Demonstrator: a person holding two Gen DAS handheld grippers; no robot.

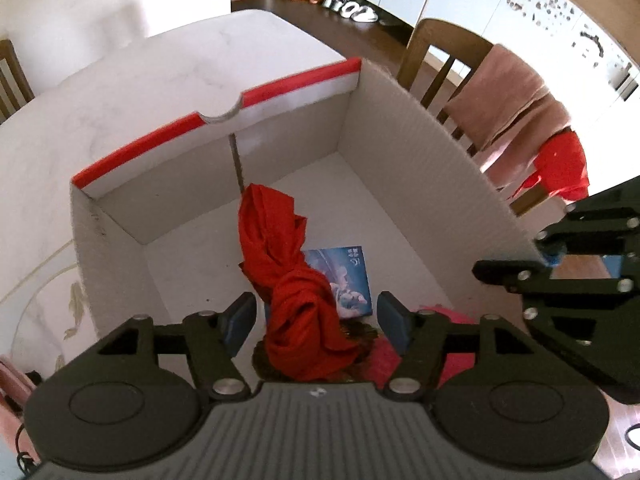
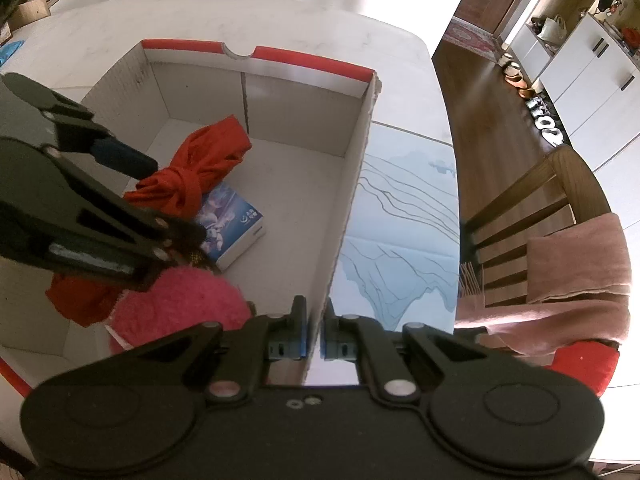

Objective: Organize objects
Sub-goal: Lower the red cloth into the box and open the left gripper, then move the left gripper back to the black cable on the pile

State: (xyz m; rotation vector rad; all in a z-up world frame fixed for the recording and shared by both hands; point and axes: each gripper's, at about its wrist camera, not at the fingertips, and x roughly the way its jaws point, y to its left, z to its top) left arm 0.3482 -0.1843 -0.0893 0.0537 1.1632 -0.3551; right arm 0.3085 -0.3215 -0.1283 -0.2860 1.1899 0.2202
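A red cloth (image 1: 296,292), knotted and twisted into a rumpled rope, lies inside the open white box (image 1: 420,168) on the table (image 1: 120,92). The cloth is draped across a small blue box (image 1: 348,276) printed with pale figures on the floor of the box, and its lower end rests near a fuzzy pink thing (image 2: 180,304) in the near corner. The box has plain white corrugated walls and a red strip along its far rim, with a half-round notch cut in it.

The left claw (image 1: 316,320) hangs over the box with its blue pads standing wide on either side of the cloth, not pressing on it. The right claw (image 2: 314,332) is pinched tight on the top edge of the box's right wall. A chair (image 2: 540,208) with a pink towel (image 2: 576,264) over it stands beside the table.
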